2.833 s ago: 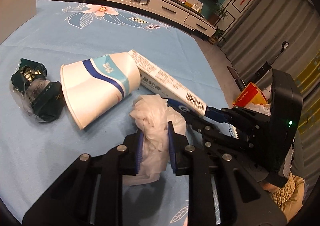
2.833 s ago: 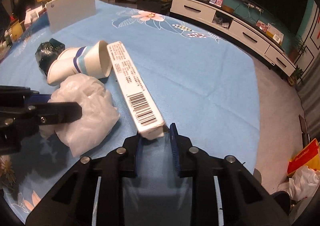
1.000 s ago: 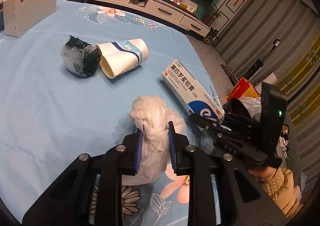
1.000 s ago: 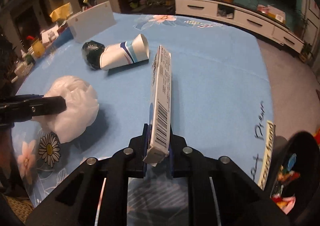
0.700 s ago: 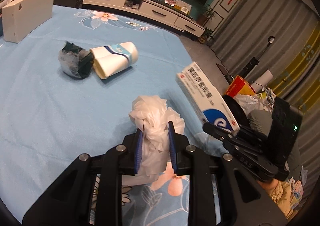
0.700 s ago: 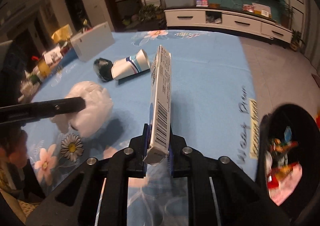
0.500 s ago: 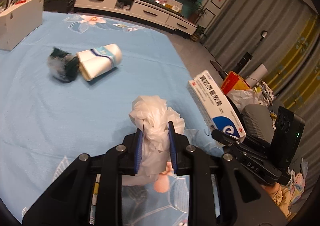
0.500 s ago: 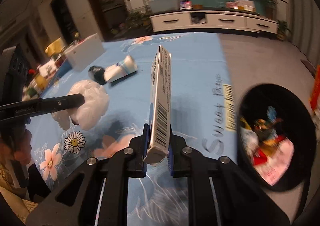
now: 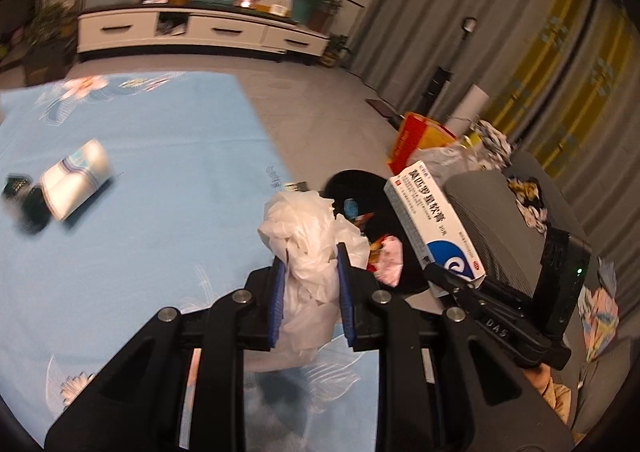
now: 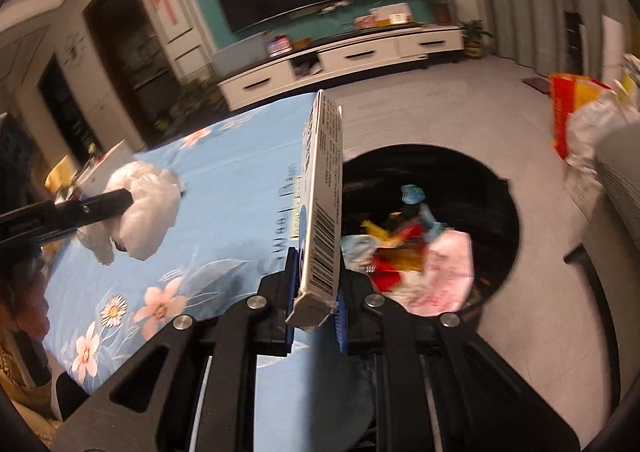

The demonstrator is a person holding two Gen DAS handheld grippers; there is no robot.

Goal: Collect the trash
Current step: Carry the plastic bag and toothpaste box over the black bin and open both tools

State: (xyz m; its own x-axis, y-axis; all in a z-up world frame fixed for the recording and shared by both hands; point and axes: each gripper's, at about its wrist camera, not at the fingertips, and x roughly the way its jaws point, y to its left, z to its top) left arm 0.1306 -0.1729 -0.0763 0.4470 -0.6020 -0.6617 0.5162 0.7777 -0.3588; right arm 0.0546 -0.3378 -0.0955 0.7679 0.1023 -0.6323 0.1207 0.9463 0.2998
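Crumpled white plastic bag, soft and wrinkled, is pinched in the left gripper at the blue floral tablecloth's edge. Beside it the right gripper clamps a long, stiff medicine carton upright over the round black trash bin on open grey floor. A paper cup lies farther back.
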